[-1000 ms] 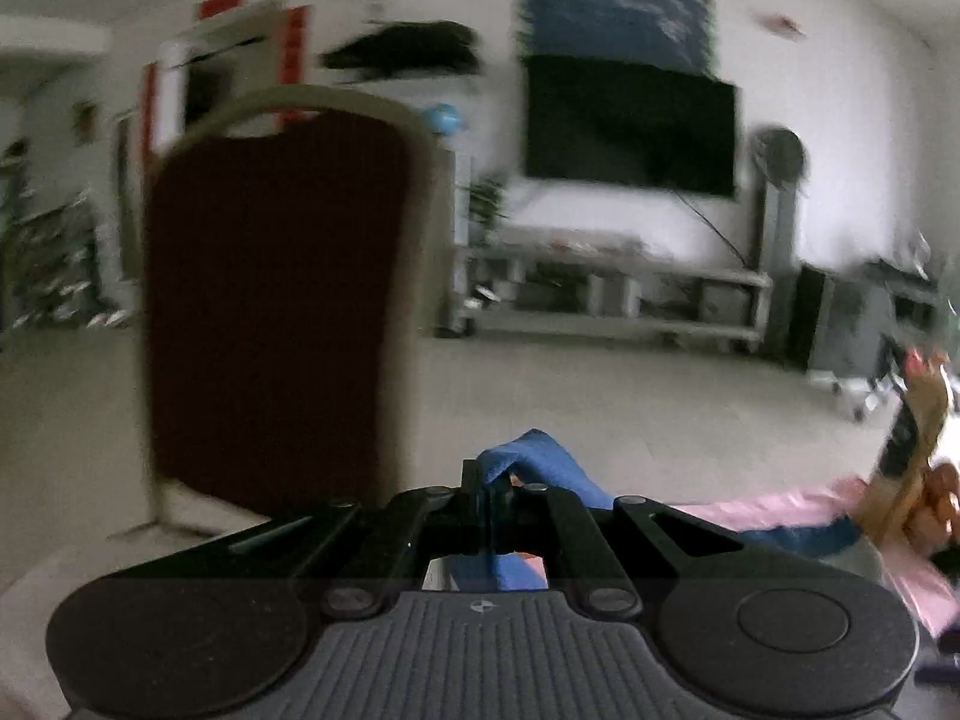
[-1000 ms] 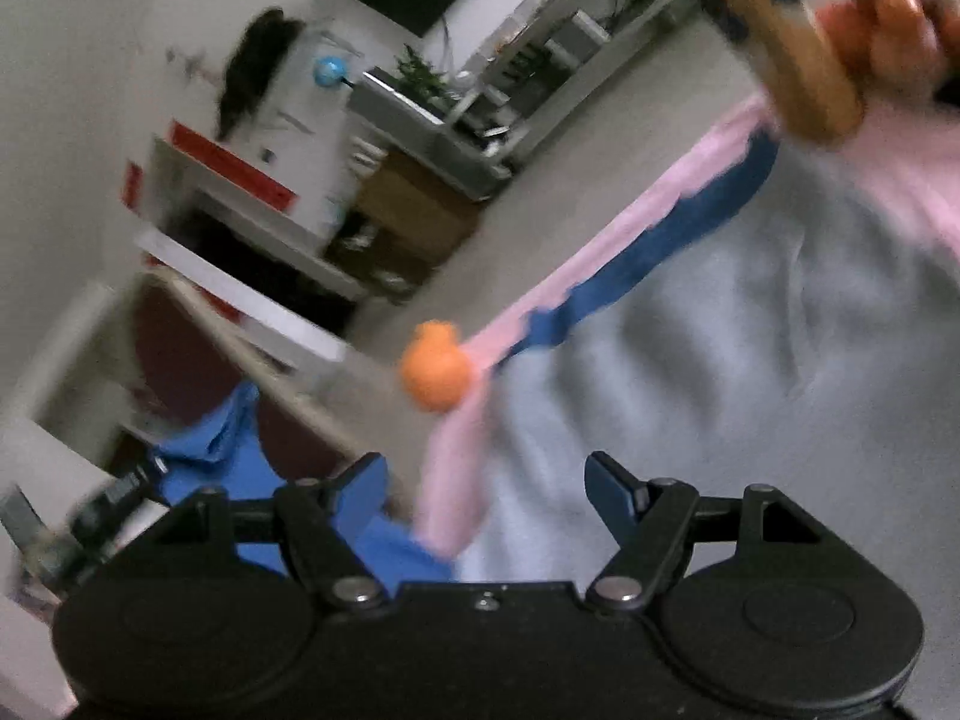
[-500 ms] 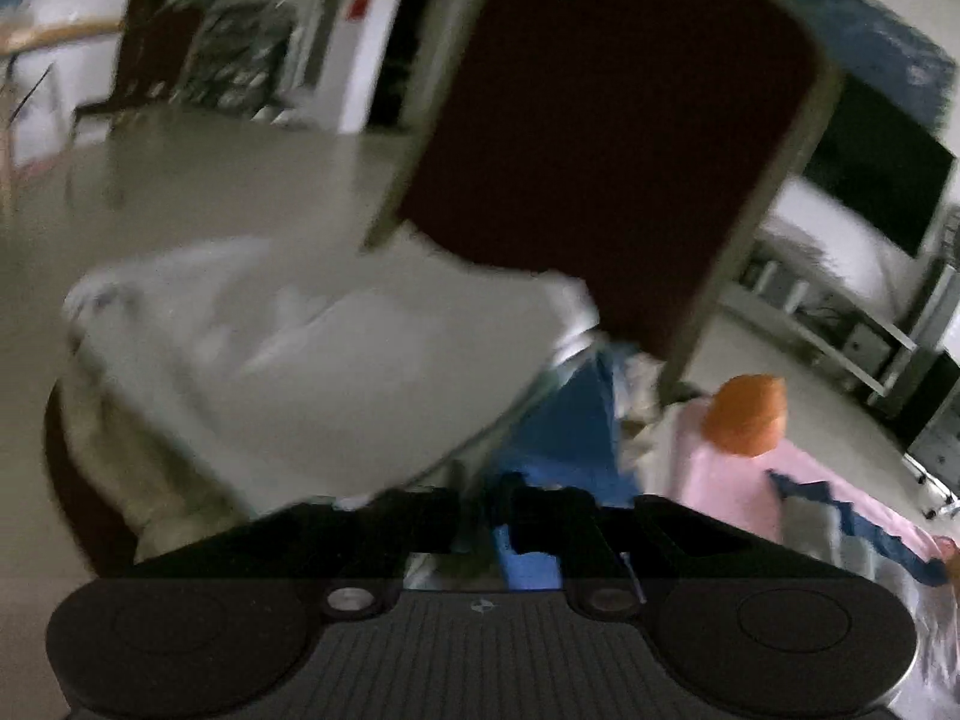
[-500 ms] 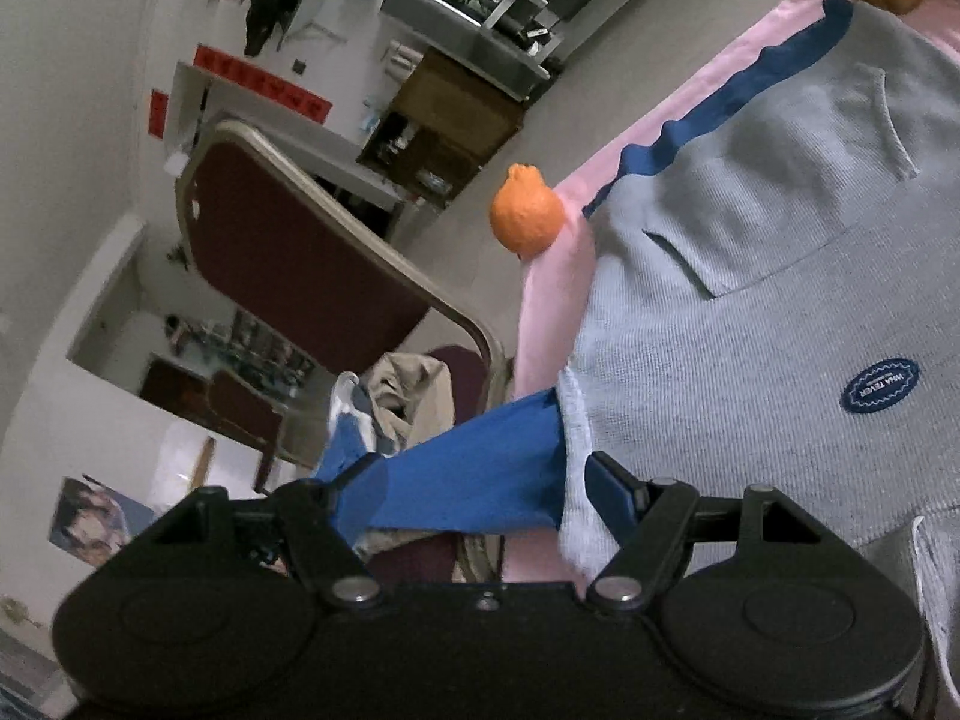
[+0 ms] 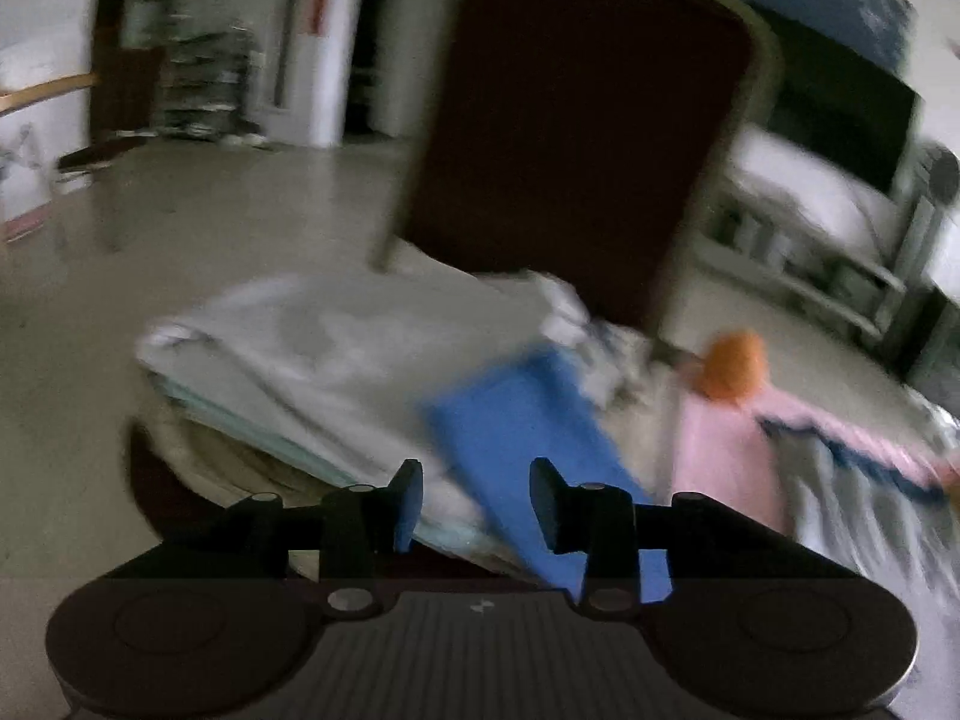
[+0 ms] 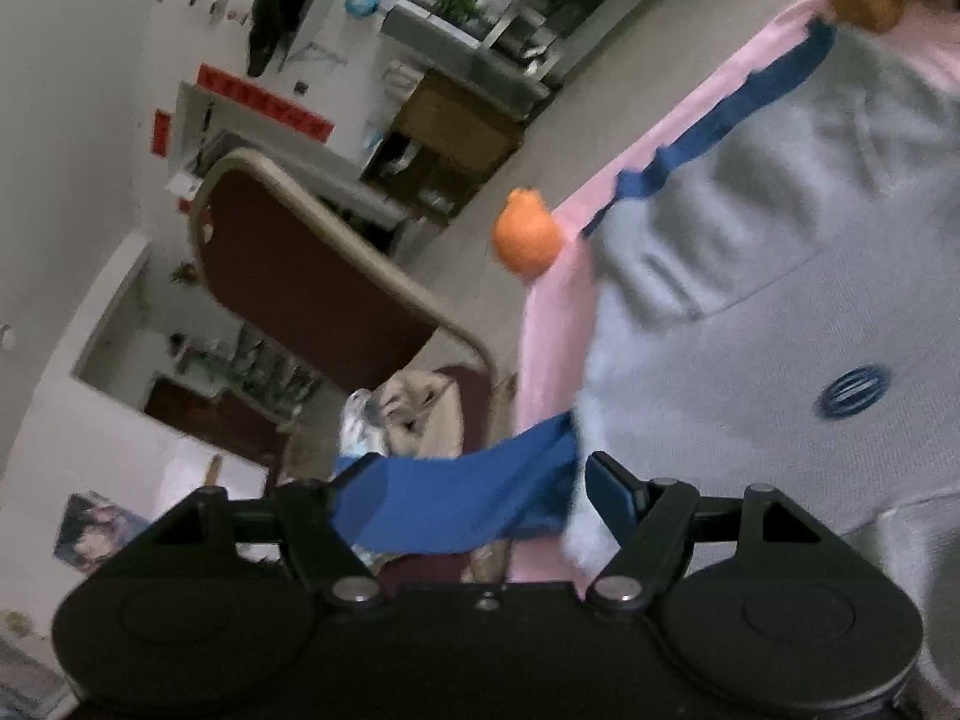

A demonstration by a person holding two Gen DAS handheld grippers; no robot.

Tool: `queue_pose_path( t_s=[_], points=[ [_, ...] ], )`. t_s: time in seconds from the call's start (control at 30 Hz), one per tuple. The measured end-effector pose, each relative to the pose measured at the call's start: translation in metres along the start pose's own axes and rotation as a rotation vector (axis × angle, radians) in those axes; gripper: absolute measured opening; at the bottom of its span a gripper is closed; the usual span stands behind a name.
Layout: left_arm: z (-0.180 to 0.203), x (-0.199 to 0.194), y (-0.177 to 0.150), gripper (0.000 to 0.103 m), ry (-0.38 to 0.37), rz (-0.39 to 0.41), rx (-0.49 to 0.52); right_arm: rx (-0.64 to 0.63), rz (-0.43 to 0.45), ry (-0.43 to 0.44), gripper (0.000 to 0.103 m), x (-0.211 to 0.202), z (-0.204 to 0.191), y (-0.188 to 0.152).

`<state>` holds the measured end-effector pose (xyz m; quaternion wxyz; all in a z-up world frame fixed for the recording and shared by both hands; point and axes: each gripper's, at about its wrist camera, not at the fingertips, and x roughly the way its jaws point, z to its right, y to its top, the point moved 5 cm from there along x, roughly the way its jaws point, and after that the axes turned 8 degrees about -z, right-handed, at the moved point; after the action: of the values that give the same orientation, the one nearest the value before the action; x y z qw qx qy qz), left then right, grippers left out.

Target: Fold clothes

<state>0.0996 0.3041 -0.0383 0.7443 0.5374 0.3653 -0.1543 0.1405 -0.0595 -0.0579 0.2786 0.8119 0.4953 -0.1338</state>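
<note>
A grey sweater (image 6: 780, 330) with a blue collar and blue sleeve (image 6: 456, 510) lies spread on a pink-covered table (image 6: 546, 348). The sleeve hangs off the table edge toward a chair and crosses in front of my right gripper (image 6: 474, 498), which stands wide open without pressing on it. In the left wrist view the same blue sleeve (image 5: 528, 432) runs slantwise between the fingers of my left gripper (image 5: 474, 498). Its jaws are opening and the pads do not press on the cloth.
A dark red chair (image 5: 576, 138) stands beside the table, and a pile of pale folded clothes (image 5: 336, 360) lies on its seat. An orange ball (image 6: 525, 237) caps the table corner. Beyond are bare floor, a TV stand and shelves.
My left gripper went from shut on the blue sleeve to open, letting it go, and swung down toward the chair seat. The sleeve now hangs across my right gripper's jaws.
</note>
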Motion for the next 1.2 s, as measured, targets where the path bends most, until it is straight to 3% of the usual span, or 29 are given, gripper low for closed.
queue_pose_path(
  t_s=[0.17,0.27,0.4,0.47,0.53,0.63,0.73,0.83,0.93,0.97,1.1,1.17,1.2],
  points=[
    [0.094,0.012,-0.041,0.038,-0.13,-0.165,0.121,0.012,0.058,-0.159,0.067,-0.044,0.034,0.011],
    [0.137,0.045,-0.068,0.036,-0.147,-0.28,0.127,0.02,0.087,-0.206,0.065,-0.069,0.06,0.019],
    [0.16,0.097,-0.098,0.033,-0.235,-0.452,-0.052,0.077,0.08,-0.249,0.065,-0.083,0.114,0.038],
    [0.159,0.109,-0.105,0.032,-0.218,-0.486,-0.107,0.124,0.082,-0.251,0.065,-0.085,0.144,0.046],
    [0.162,0.113,-0.104,0.032,-0.168,-0.462,-0.093,0.139,0.104,-0.258,0.062,-0.088,0.17,0.049],
    [0.174,0.123,-0.104,0.029,-0.153,-0.434,-0.063,0.163,0.126,-0.309,0.049,-0.084,0.203,0.05],
    [0.188,0.136,-0.113,0.012,-0.036,-0.426,0.04,0.146,0.132,-0.44,0.041,-0.073,0.219,0.06],
    [0.201,0.139,-0.124,0.017,0.127,-0.409,0.206,0.108,0.091,-0.531,0.04,-0.061,0.23,0.061],
    [0.201,0.131,-0.134,0.021,0.213,-0.391,0.304,0.092,0.046,-0.614,0.015,-0.058,0.24,0.056],
    [0.195,0.126,-0.134,0.022,0.22,-0.393,0.299,0.1,0.041,-0.629,0.014,-0.062,0.241,0.054],
    [0.167,0.111,-0.136,0.016,0.319,-0.388,0.256,0.17,0.053,-0.639,0.02,-0.083,0.248,0.046],
    [0.152,0.098,-0.131,0.015,0.253,-0.355,0.168,0.194,0.105,-0.6,0.038,-0.1,0.247,0.044],
    [0.146,0.091,-0.129,0.016,0.213,-0.331,0.133,0.196,0.141,-0.577,0.039,-0.11,0.246,0.044]
  ],
)
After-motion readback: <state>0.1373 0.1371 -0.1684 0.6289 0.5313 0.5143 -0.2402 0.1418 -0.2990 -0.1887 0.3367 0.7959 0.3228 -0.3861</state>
